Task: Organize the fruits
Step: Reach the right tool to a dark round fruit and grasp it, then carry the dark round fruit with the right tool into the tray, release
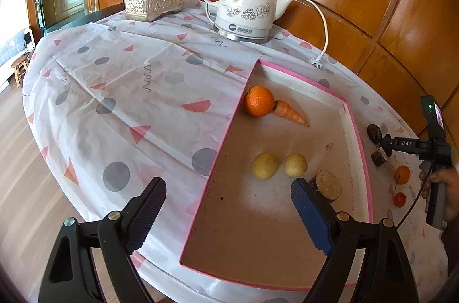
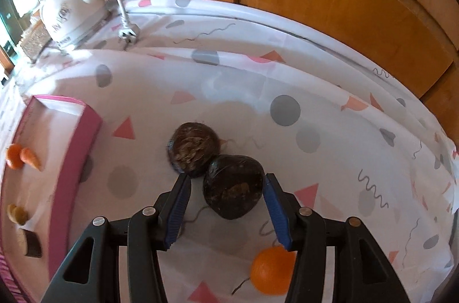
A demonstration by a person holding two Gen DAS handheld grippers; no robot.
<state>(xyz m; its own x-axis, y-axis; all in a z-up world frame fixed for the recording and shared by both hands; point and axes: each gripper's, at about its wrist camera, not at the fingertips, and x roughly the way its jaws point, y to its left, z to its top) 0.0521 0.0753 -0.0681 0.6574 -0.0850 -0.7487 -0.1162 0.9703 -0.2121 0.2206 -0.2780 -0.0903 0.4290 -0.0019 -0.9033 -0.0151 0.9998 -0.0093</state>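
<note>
Two dark brown round fruits lie touching on the patterned tablecloth. My right gripper (image 2: pixel 227 178) points down over the nearer dark fruit (image 2: pixel 232 196), a pad on each side; a gap shows on the left, so it is open. The farther dark fruit (image 2: pixel 193 149) sits just beyond the left pad. A small orange (image 2: pixel 271 271) lies under the right finger. My left gripper (image 1: pixel 229 188) hangs open over the pink-rimmed box (image 1: pixel 229 125), which holds an orange (image 1: pixel 258 101), a carrot (image 1: pixel 289 112), two yellow fruits (image 1: pixel 265 165) and a cut brown piece (image 1: pixel 330 185).
A white kettle (image 1: pixel 243 7) and a tissue box (image 1: pixel 153 1) stand at the back; the kettle's plug (image 1: pixel 315 63) lies beside the box. A wooden wall runs close behind the round table. A hand (image 1: pixel 441 182) holds the right tool near two small orange fruits (image 1: pixel 402 174).
</note>
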